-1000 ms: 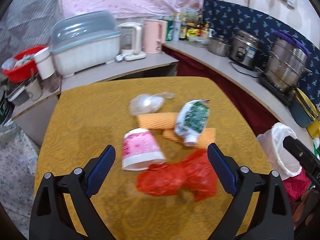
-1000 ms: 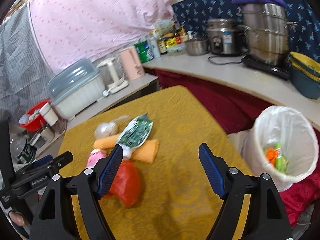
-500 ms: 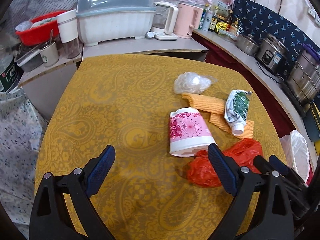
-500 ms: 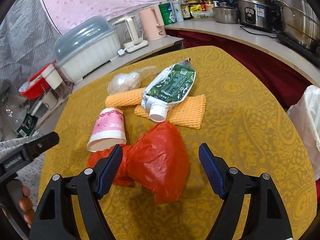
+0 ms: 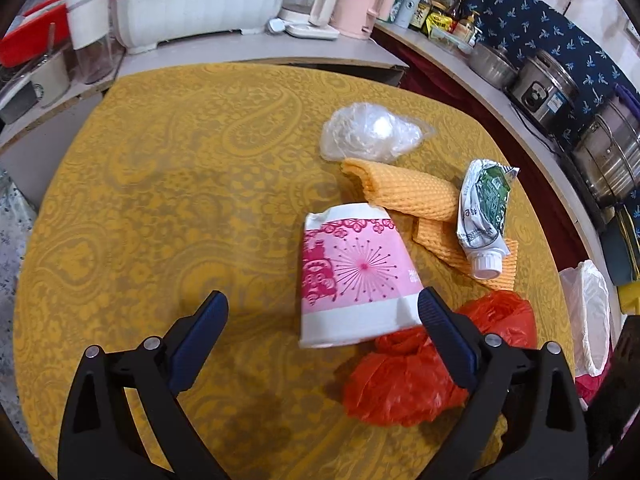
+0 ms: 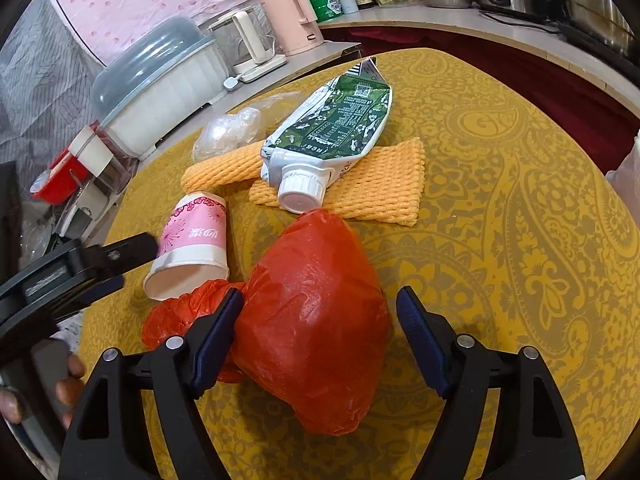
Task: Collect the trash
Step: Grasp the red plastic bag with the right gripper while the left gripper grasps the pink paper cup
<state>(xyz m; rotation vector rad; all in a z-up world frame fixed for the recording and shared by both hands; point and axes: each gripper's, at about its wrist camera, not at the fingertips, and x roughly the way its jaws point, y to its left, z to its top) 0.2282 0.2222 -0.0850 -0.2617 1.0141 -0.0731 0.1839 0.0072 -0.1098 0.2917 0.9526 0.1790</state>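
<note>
we have five pieces of trash on the counter (image 5: 140, 184), a yellow patterned top filling the middle of both views, and a lined bin (image 5: 588, 312) at the right edge of the left view. the step in hand looks like a first pickup: the right tongs (image 6: 320, 312) stand wide around the red bag (image 6: 316, 328) in the lower middle of the right view, the left pad just at its twisted neck, the right pad a little clear of its bulge. to do this well we should push in until both pads sit level with the thickest part, then close slowly, since thin plastic will likely squash and slip; catching a fold near the neck may hold better than the smooth bulge. the bag's tail touches the cup's mouth, so we lift straight up to keep from dragging the cup along.

the left tongs (image 5: 320, 320) are wide too, low in the left view, with the cup (image 5: 352, 276) nearer the right pad than the left and nothing held. we should shift them right to centre the cup before closing, and squeeze lightly, as paper will probably crumple.

the bag is crinkled, glossy, puffed. the cup is pink and white, on its side. above it lie orange foam netting (image 5: 408, 192), a crushed green pouch (image 6: 332, 128) with a white cap, and a clear plastic wad (image 5: 372, 132) furthest up.
</note>
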